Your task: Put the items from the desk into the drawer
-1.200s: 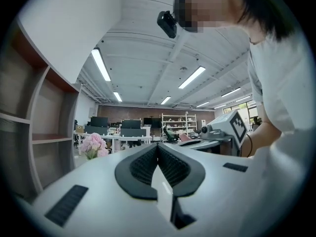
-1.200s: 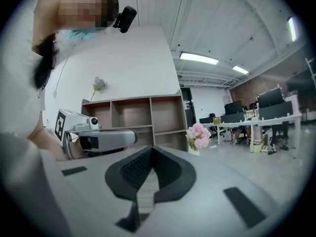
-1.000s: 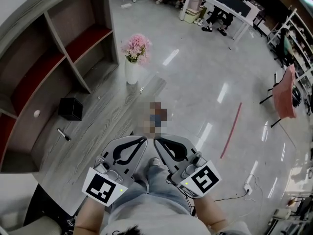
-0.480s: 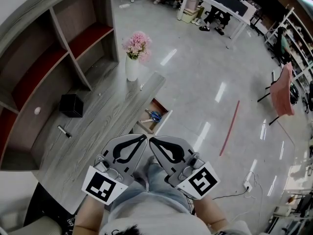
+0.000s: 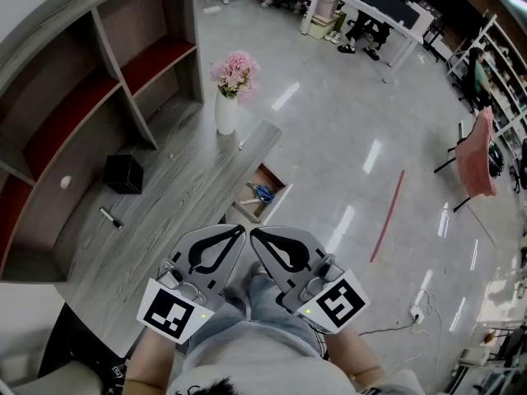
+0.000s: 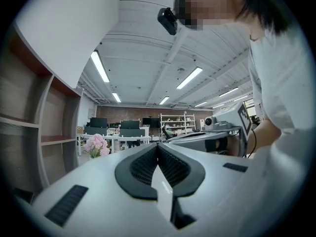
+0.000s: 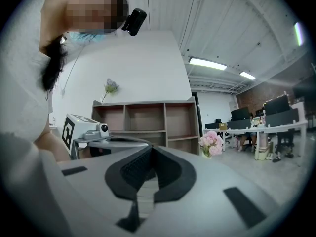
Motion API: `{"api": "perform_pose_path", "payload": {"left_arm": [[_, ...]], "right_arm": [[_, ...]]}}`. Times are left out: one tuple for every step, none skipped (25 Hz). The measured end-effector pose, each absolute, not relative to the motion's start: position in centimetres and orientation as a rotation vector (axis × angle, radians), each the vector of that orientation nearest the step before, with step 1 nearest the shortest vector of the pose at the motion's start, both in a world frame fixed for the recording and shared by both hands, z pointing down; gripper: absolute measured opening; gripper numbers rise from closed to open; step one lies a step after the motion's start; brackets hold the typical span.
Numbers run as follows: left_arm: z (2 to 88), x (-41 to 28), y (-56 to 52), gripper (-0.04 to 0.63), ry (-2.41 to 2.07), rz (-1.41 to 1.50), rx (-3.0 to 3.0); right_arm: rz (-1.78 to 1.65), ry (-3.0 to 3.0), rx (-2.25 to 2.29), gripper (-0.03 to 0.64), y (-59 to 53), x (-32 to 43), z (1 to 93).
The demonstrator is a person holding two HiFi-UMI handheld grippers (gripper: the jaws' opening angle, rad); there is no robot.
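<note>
Holding nothing, left gripper (image 5: pixel 237 234) and right gripper (image 5: pixel 258 237) are shut by the body. Marker (image 5: pixel 110 217) and black box (image 5: pixel 123 174) lie on the bench (image 5: pixel 165 220), drawer (image 5: pixel 277 197) open; jaws are best opened wide before reaching.

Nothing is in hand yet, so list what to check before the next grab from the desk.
1. Open drawer: ok, pulled out, something blue inside.
2. Empty left tool: ok, jaws together on nothing.
3. Empty right tool: ok, same.
4. Jaws apart for a grab: not ok, both shut.
5. Targets in sight: ok, black box and pen lie on the desk.
6. Tools over a target: not ok, both held near the person's body.
</note>
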State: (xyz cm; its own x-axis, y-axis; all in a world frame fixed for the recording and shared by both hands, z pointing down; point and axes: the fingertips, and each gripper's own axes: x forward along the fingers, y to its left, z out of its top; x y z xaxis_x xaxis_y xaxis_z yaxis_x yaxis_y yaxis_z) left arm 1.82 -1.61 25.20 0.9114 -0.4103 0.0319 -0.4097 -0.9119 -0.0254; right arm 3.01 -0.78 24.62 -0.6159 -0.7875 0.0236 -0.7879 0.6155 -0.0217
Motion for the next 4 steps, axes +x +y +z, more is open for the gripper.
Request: {"api": "perform_pose_path", "payload": {"left_arm": [[25.35,1.70,-1.71,0.009,0.658,-0.054,-3.054],[25.51,1.58,-1.83,0.009,0.661,-0.051,-3.055],[25.68,1.46,-1.95,0.009,0.664,-0.049,-3.056],[25.84,1.35,-2.08,0.009,0.667,-0.046,-3.057]], "right_arm": [[0.031,-2.820,1.377,0.008,-0.93,2.93,24.62],[0.021,-2.823,1.382,0.008,-1.08,2.86,24.67],[0.016,-2.824,1.386,0.008,-1.22,2.78,24.78],[0.012,-2.824,1.391,0.008,-1.35,2.71,24.90]]}}
